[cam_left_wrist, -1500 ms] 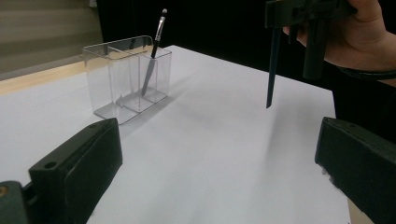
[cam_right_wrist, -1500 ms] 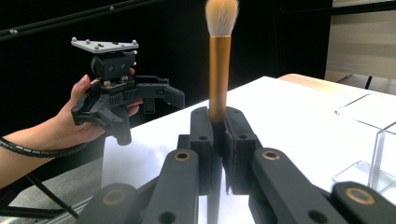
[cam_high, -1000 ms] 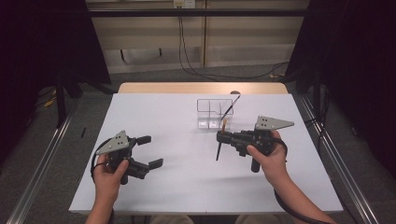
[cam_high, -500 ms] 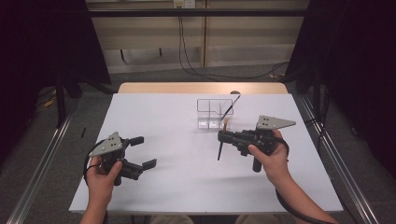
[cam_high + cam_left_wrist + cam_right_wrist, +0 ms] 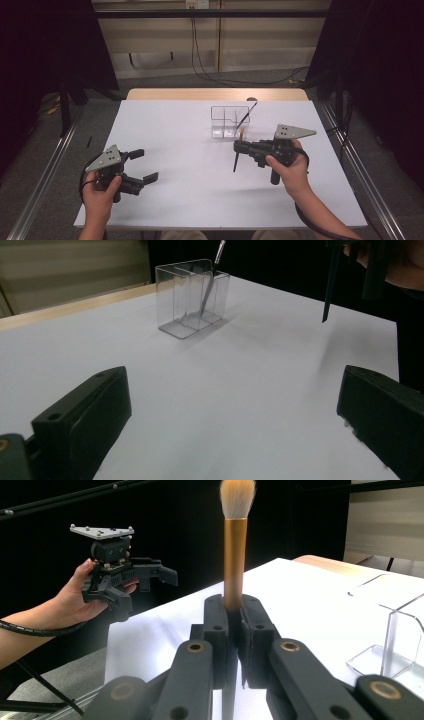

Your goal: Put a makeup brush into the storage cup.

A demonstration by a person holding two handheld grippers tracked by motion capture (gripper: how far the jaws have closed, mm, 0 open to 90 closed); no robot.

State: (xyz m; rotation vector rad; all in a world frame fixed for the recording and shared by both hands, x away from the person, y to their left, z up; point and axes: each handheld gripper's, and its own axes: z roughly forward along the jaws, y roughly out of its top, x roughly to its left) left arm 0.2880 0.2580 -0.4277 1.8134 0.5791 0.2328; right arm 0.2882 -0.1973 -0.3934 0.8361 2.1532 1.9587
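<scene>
My right gripper (image 5: pixel 239 148) is shut on a makeup brush (image 5: pixel 237 155) with a gold ferrule (image 5: pixel 234 562) and pale bristles, held upright above the white table (image 5: pixel 200 200) right of centre. Its dark handle points down, clear of the surface. Just behind it stands a clear divided box (image 5: pixel 229 120) holding a thin dark brush (image 5: pixel 246 115) that leans to the right. My left gripper (image 5: pixel 143 165) is open and holds nothing, low over the table's front left. In the left gripper view the box (image 5: pixel 191 297) is ahead and the held brush's handle tip (image 5: pixel 330 287) hangs at upper right.
A wooden strip (image 5: pixel 215 94) runs along the table's far edge. Metal rails (image 5: pixel 367 175) flank both sides, and cables (image 5: pixel 210 60) trail on the floor behind. Open white surface lies between the two grippers.
My left gripper has drawn back toward the front left edge of the table. My right gripper, with the brush, has barely moved.
</scene>
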